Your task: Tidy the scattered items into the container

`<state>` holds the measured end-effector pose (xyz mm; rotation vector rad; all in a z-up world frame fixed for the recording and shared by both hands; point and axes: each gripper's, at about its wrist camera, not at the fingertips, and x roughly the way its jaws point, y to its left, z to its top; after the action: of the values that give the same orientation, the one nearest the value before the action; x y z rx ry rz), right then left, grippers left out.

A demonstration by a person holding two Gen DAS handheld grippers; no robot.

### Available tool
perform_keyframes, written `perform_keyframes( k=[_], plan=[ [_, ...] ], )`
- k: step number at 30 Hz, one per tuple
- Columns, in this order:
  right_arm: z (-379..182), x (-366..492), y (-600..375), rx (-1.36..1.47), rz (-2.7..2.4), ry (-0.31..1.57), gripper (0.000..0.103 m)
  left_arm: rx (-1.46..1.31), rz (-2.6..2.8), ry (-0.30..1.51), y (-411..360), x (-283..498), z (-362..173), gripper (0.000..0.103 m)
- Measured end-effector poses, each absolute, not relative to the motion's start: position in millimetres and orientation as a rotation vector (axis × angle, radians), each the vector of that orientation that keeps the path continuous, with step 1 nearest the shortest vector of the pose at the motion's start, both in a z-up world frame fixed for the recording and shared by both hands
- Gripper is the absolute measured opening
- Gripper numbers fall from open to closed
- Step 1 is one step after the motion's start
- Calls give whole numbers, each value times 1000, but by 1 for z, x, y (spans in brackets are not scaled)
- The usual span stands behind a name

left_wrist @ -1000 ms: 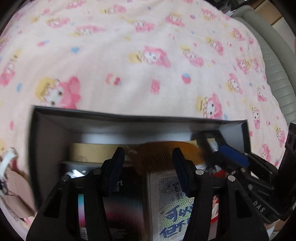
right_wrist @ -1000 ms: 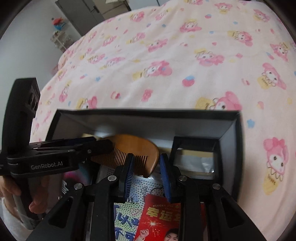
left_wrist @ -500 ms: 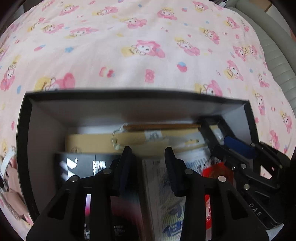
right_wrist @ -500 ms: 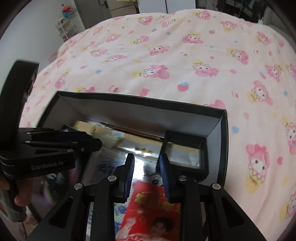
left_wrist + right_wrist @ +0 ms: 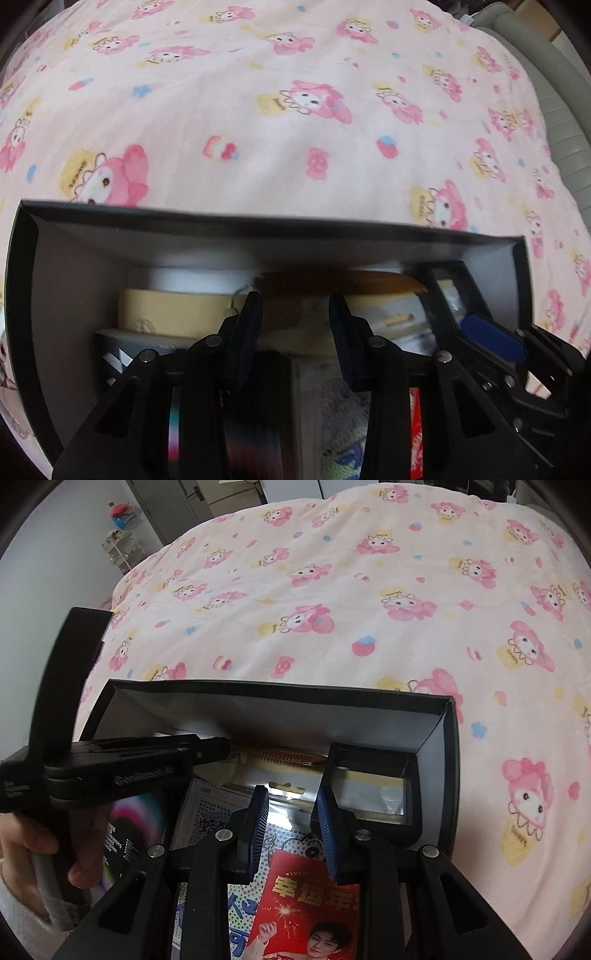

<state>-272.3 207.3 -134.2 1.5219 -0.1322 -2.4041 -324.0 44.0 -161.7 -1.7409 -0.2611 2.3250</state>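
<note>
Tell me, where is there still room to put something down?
The pink blanket beyond the black box lies bare, and so does the strip to the box's right. Inside it is crowded: comb, tape roll, small tray, red card, both grippers.

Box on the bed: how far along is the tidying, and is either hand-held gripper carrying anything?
Mostly done, by the look of it. The black box already holds a wooden comb, a small tray, a red card and a booklet. Neither the left hand-held gripper nor the right hand-held gripper grips anything. No loose items show on the pink blanket in view.
</note>
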Motion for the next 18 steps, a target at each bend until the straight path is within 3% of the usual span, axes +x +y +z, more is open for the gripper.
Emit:
perform_keyframes(
  k=[7, 11, 18],
  plan=[
    [-116, -255, 221, 1490, -2470, -215, 24, -1533, 2398, -243, 53, -282, -110, 40],
    [-99, -240, 232, 1472, -2535, -284, 26, -1404, 2494, -180, 58, -258, -75, 58],
    [-51, -188, 231, 1370, -2712, -221, 46, -1225, 2608, -135, 51, -214, -16, 82]
  ],
)
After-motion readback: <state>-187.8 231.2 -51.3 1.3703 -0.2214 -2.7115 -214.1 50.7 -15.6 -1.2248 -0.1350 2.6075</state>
